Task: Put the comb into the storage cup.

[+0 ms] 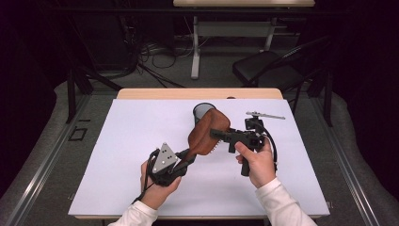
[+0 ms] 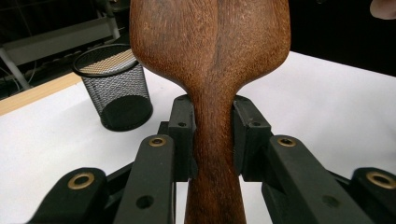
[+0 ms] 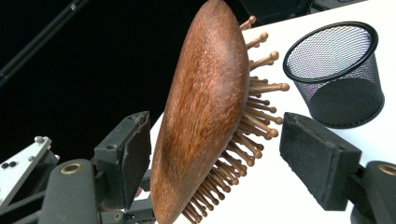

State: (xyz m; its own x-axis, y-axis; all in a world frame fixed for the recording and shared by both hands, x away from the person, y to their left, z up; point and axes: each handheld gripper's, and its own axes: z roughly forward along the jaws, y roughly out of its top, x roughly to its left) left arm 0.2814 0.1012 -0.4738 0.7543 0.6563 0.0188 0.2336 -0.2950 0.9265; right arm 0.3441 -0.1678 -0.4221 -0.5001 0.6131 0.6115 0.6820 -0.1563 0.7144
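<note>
A brown wooden hairbrush (image 1: 206,133) is held up off the table, its oval head tilted toward the back. My left gripper (image 1: 189,157) is shut on its narrow handle (image 2: 212,140), a pad pressing on each side. My right gripper (image 1: 215,133) reaches in from the right, and its jaws straddle the brush head (image 3: 205,107). One pad (image 3: 133,154) lies close by the smooth wooden back. The other pad (image 3: 317,158) stands a little apart from the wooden bristle tips (image 3: 261,116).
A black mesh cup (image 1: 202,111) stands upright just behind the brush, toward the back of the white mat (image 1: 127,141). The wooden table edge (image 1: 155,93) shows behind the mat. A black chair (image 1: 268,66) and desk legs stand farther back on the floor.
</note>
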